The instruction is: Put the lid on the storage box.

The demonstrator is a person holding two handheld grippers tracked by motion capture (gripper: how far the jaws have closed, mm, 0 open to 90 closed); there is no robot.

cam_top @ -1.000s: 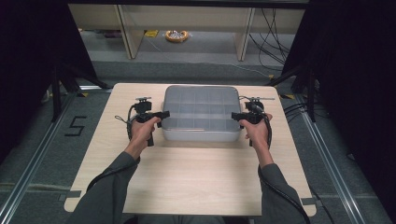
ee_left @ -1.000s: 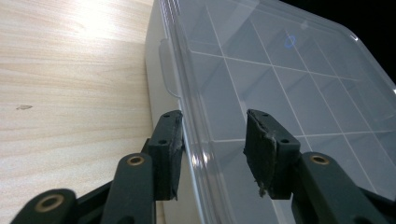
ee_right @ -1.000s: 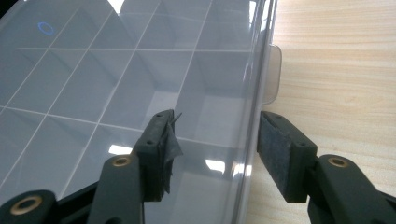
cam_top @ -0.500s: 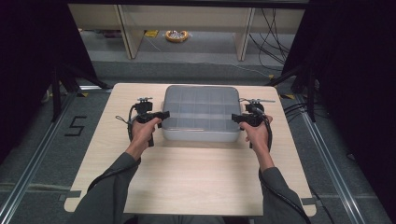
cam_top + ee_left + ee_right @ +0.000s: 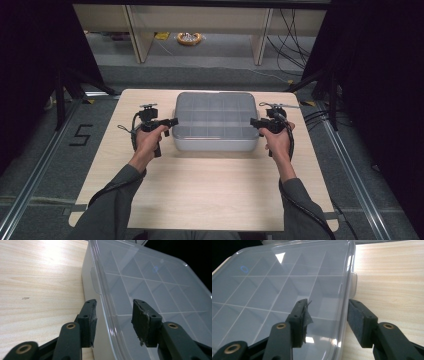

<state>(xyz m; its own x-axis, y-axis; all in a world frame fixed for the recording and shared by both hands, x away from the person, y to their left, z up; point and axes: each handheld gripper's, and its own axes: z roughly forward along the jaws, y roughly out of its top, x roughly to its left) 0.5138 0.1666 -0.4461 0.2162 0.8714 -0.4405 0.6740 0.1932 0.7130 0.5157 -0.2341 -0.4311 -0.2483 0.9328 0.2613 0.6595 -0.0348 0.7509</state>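
A translucent grey compartment box [image 5: 215,120] with a clear lid sits shut at the middle back of the wooden table [image 5: 200,190]. My left gripper [image 5: 172,121] is at the box's left side, held in a hand. In the left gripper view its jaws [image 5: 113,307] stand open astride the lid rim of the box [image 5: 150,290], one outside the wall and one over the lid. My right gripper [image 5: 252,121] mirrors it on the right side. Its jaws [image 5: 328,306] are open astride the rim of the box [image 5: 274,290], just below a latch tab [image 5: 353,282].
Bare table lies in front of the box and beside each hand. Beyond the table's far edge are shelf legs, a yellow roll [image 5: 189,38] on the floor and loose cables [image 5: 295,25]. Dark curtains flank both sides.
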